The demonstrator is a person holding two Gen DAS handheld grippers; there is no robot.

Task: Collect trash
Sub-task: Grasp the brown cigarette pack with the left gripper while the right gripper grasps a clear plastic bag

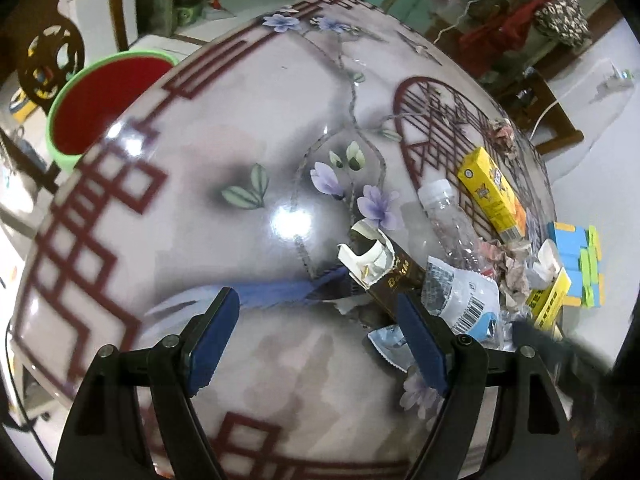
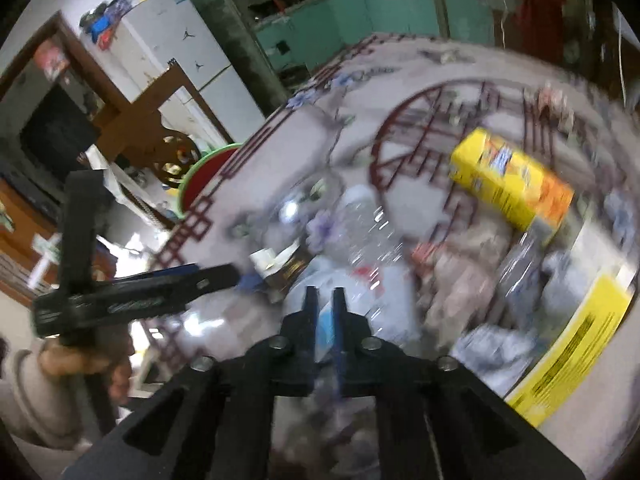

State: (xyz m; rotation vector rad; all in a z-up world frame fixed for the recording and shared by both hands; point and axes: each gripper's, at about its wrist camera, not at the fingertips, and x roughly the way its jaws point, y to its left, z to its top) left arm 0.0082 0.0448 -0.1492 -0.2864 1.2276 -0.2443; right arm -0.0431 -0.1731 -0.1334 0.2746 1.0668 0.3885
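A heap of trash lies at the right of the round patterned table [image 1: 224, 128]. It holds a torn brown carton [image 1: 384, 270], a crushed clear bottle [image 1: 448, 216] [image 2: 364, 232], a yellow box [image 1: 492, 192] [image 2: 512, 184], crumpled paper [image 1: 516, 268] and a white plastic wrapper [image 1: 468, 304] with a barcode and a blue patch. My left gripper [image 1: 316, 294] hangs open over bare table, its right finger beside the brown carton. My right gripper [image 2: 324, 300] is in the heap, its jaws nearly together with the blue-white wrapper [image 2: 326, 332] between them; the view is blurred.
A red bin with a green rim [image 1: 104, 100] [image 2: 204, 176] stands beyond the table's far left edge. A flat yellow pack [image 1: 548, 300] [image 2: 572, 340] and blue-green blocks [image 1: 576, 264] lie at the right edge. A person's hand [image 2: 80, 360] holds the left gripper.
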